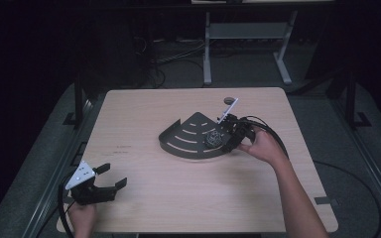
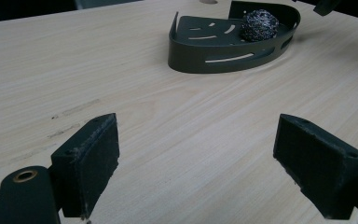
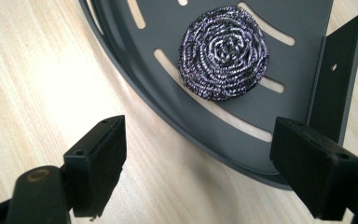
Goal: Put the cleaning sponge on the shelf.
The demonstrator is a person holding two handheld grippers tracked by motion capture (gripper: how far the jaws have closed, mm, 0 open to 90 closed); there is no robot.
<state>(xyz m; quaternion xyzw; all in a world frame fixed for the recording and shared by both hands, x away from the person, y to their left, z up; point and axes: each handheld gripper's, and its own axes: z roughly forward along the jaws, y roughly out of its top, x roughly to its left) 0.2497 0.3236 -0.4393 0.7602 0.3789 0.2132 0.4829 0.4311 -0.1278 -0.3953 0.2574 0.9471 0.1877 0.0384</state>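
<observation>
Here a coiled steel-wool scourer (image 3: pixel 223 58) lies in the slotted, quarter-round metal tray (image 3: pixel 177 112), both grippers' jaws spread wide.

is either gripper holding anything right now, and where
Nothing is held: the left gripper and right gripper are both open, and the steel scourer lies free in the tray.

High view: steel scourer (image 1: pixel 212 139) partly hidden behind right gripper (image 1: pixel 226 140) — texture too small to read. Small round object (image 1: pixel 229 100) past the tray (image 1: pixel 188 141) — unidentifiable. Right gripper view: tray cut off by top edge.
</observation>
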